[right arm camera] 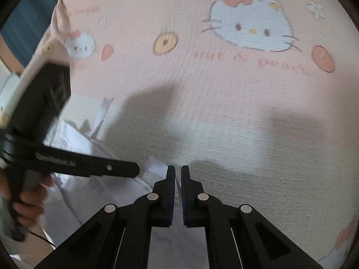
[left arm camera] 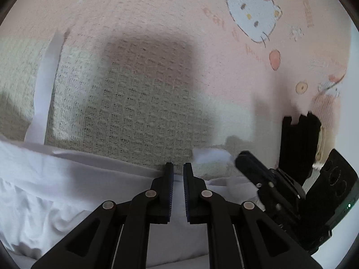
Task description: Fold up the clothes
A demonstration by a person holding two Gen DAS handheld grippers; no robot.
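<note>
I've got both tongs clenched on the thin white cotton garment (left arm camera: 67,179): left gripper (left arm camera: 178,170) and right gripper (right arm camera: 178,172) side by side on its far edge, over the pink cartoon-cat print blanket (right arm camera: 224,100). Fold goes fwd, neither hand nearer.

Both wrist views close, angled down, sharing the pink blanket (left arm camera: 157,11) and white garment (right arm camera: 170,246)

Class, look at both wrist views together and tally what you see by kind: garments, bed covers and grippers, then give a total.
White garment: 1
Pink cartoon-print cover: 1
Grippers: 2, left gripper and right gripper
Total: 4
</note>
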